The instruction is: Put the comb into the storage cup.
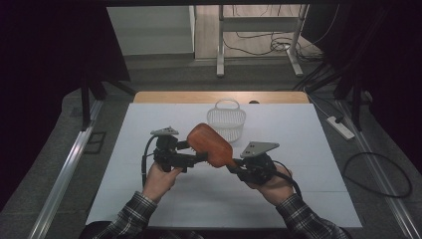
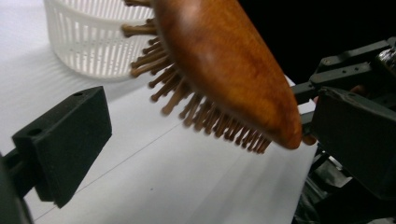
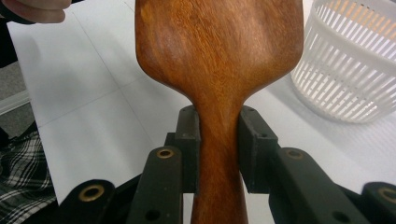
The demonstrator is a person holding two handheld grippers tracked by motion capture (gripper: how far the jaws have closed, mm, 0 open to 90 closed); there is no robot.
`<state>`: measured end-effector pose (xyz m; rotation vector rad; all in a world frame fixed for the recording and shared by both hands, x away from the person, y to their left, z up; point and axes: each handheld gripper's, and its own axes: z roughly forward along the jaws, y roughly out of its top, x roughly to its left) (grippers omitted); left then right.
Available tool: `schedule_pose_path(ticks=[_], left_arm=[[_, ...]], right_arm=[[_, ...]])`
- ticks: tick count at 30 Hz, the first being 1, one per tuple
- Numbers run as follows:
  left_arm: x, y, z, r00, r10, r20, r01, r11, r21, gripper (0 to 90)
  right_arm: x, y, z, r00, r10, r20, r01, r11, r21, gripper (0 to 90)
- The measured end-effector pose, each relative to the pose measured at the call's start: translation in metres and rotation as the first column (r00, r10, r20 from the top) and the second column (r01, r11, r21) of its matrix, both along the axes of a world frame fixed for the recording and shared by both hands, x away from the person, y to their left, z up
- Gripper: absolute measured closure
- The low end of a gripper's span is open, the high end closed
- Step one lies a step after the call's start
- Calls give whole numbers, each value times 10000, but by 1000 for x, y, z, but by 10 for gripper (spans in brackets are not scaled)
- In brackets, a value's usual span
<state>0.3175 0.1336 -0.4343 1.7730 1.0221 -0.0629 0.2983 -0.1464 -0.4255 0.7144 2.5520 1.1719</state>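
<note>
A wooden paddle hairbrush [image 1: 209,144] is held above the white table, back side up and bristles facing down. My right gripper [image 1: 234,167] is shut on its narrow handle; in the right gripper view the two pads [image 3: 189,140] clamp the handle [image 3: 219,140] from both sides. My left gripper [image 1: 196,153] is open beside the brush head, at its left. In the left gripper view its jaws stand wide apart [image 2: 212,140], with the brush head [image 2: 224,60] and its wooden pins between and above them, touching neither pad.
A white slatted basket [image 1: 226,122] with a handle stands on the table [image 1: 298,199] just behind the brush, also seen as the basket [image 2: 88,37] and basket [image 3: 350,70]. A power strip [image 1: 341,127] and cables lie on the floor at the right.
</note>
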Motion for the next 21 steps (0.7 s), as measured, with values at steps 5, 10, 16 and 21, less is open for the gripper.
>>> schedule_pose_path(ticks=[5, 10, 16, 21], left_arm=[[1, -2, -1, 9999, -62, -88, 62, 10000, -10, 0], [3, -5, -1, 9998, -41, -202, 42, 10000, 42, 0], [3, -6, -1, 9996, -105, -273, 104, 9999, -51, 0], [4, -6, -1, 9992, -162, -370, 154, 9996, -222, 31]], right_arm=[[-2, 4, -1, 9999, 120, -10, -120, 9999, 34, 718], [-5, 7, -1, 9998, 204, 21, -204, 9997, 103, 718], [-8, 10, -1, 9995, 314, 68, -315, 9993, 188, 718], [-10, 12, 0, 9991, 390, 176, -394, 9990, 224, 718]])
